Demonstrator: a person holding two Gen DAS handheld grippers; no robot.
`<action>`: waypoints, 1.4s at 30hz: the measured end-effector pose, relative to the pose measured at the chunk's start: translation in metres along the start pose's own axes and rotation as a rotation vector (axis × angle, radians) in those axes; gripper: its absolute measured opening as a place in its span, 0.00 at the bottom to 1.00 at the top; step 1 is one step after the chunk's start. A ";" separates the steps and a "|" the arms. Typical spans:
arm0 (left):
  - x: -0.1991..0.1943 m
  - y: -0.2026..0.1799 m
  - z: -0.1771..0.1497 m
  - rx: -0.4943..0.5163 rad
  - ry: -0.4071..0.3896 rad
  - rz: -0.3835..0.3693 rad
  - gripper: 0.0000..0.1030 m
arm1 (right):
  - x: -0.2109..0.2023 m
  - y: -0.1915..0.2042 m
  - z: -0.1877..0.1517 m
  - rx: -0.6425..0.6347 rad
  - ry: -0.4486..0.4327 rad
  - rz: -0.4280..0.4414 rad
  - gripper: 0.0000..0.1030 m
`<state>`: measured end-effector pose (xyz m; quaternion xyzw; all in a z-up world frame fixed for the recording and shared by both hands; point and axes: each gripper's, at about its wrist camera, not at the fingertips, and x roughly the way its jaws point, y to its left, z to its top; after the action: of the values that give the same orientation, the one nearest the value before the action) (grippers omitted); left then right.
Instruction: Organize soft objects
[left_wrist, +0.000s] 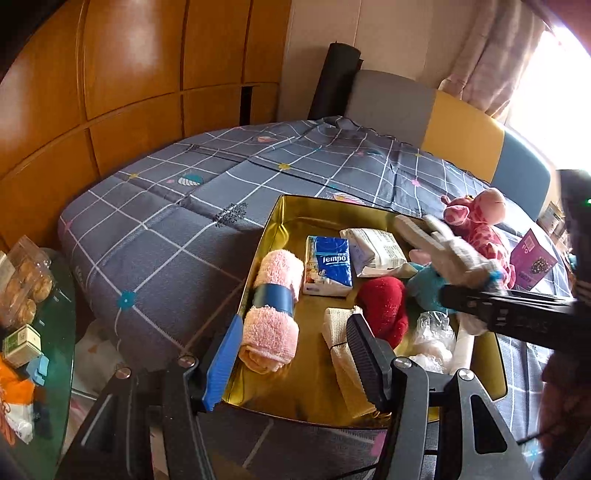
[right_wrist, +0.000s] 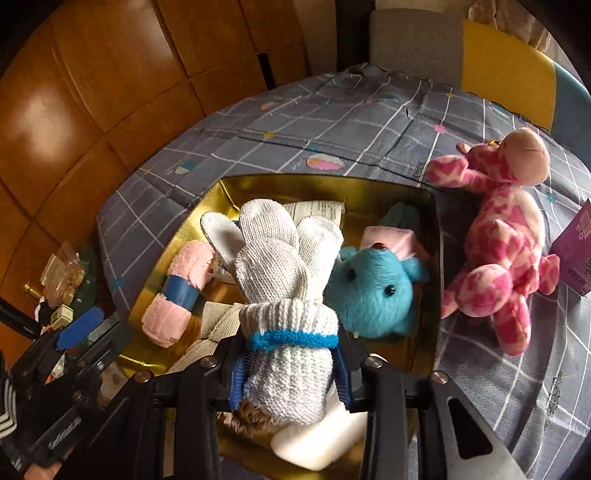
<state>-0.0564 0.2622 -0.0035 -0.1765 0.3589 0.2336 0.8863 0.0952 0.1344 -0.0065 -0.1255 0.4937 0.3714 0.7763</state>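
Observation:
A gold tray (left_wrist: 291, 210) lies on the bed and also shows in the right wrist view (right_wrist: 432, 236). It holds a rolled pink towel (left_wrist: 273, 302), a Tempo tissue pack (left_wrist: 328, 266), a red plush (left_wrist: 384, 306), a blue plush (right_wrist: 373, 291) and a beige cloth (left_wrist: 338, 332). My right gripper (right_wrist: 291, 373) is shut on a white knit glove (right_wrist: 284, 269) with a blue cuff band, held above the tray; the glove also shows in the left wrist view (left_wrist: 450, 254). My left gripper (left_wrist: 295, 362) is open and empty over the tray's near edge. A pink giraffe plush (right_wrist: 498, 258) lies on the bed right of the tray.
A purple box (left_wrist: 532, 262) sits on the bed beyond the giraffe. A glass side table (left_wrist: 55, 332) with snack packs and small boxes stands at the left. Wooden wardrobe doors (left_wrist: 129, 74) are behind the bed, and the headboard (left_wrist: 461, 129) is at the far end.

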 end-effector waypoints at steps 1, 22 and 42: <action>0.001 0.000 0.000 -0.001 0.003 0.001 0.58 | 0.008 0.001 0.000 -0.006 0.013 -0.010 0.36; 0.000 0.003 0.000 -0.029 0.000 0.002 0.74 | 0.033 -0.004 -0.019 0.024 0.005 0.011 0.54; -0.049 -0.049 -0.005 0.070 -0.132 0.003 1.00 | -0.057 -0.018 -0.076 0.088 -0.295 -0.203 0.60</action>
<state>-0.0640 0.2054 0.0354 -0.1291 0.3077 0.2336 0.9133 0.0429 0.0539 0.0025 -0.0849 0.3750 0.2835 0.8785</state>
